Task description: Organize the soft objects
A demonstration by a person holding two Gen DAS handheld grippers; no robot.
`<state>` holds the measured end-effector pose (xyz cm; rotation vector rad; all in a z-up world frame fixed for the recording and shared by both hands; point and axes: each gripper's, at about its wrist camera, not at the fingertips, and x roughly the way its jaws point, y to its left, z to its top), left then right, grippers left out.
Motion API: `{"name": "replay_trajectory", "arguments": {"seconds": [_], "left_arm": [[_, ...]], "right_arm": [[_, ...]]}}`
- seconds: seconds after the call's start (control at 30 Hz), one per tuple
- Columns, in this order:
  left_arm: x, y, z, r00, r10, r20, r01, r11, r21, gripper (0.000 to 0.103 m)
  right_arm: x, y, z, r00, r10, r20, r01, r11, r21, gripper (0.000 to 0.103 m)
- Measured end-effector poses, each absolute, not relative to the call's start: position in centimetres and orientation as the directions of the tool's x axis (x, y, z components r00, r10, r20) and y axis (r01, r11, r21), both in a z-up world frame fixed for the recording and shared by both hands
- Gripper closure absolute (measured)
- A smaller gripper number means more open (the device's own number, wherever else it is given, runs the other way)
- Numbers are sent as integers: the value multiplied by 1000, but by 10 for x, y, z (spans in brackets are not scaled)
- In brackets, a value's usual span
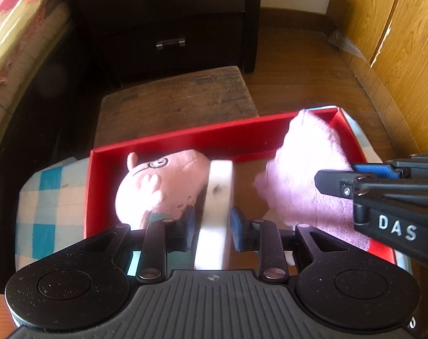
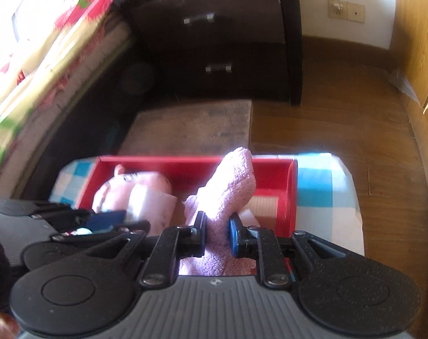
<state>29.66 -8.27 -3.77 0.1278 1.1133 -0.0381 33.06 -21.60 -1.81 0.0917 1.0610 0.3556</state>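
A red box (image 1: 185, 137) sits on a blue-and-white checked cloth (image 1: 47, 197). A pink pig plush (image 1: 163, 183) lies in its left half. My left gripper (image 1: 212, 221) is shut on a white foam block (image 1: 215, 197) held upright inside the box, next to the pig. My right gripper (image 2: 217, 233) is shut on a fluffy pink towel (image 2: 228, 186), which stands up over the right half of the red box (image 2: 291, 192). The towel (image 1: 307, 169) and the right gripper's fingers (image 1: 335, 182) also show in the left wrist view. The pig (image 2: 129, 189) shows in the right wrist view.
A worn wooden stool (image 1: 174, 101) stands just behind the box. A dark bedside cabinet (image 1: 168, 19) with two drawers is further back. A bed with a patterned cover (image 1: 13, 36) runs along the left. A wooden wardrobe (image 1: 397, 42) is on the right, with wood floor (image 1: 298, 65) between.
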Motion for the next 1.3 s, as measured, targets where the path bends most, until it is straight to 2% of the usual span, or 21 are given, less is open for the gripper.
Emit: {"name": "replay_trajectory", "arguments": {"seconds": [0.13, 0.2, 0.27, 0.73, 0.9, 1.3], "left_arm": [[293, -82, -42, 433, 42, -900, 93, 992, 91, 73], [291, -81, -43, 433, 49, -900, 92, 991, 98, 71], [288, -81, -42, 435, 50, -899, 93, 991, 100, 69], [267, -78, -28, 450, 64, -891, 91, 989, 117, 59], [255, -79, -15, 468, 66, -881, 93, 988, 123, 54], [217, -78, 28, 526, 76, -847, 90, 986, 144, 50]], "right_arm": [[330, -215, -27, 427, 313, -849, -226, 945, 235, 99], [330, -216, -27, 430, 306, -849, -213, 949, 234, 88], [329, -216, -26, 436, 299, -849, -206, 951, 229, 84], [308, -215, -5, 454, 276, -847, -208, 957, 200, 80], [296, -216, 8, 460, 266, -847, -211, 959, 187, 73], [259, -215, 52, 475, 329, -816, -245, 940, 236, 73]]}}
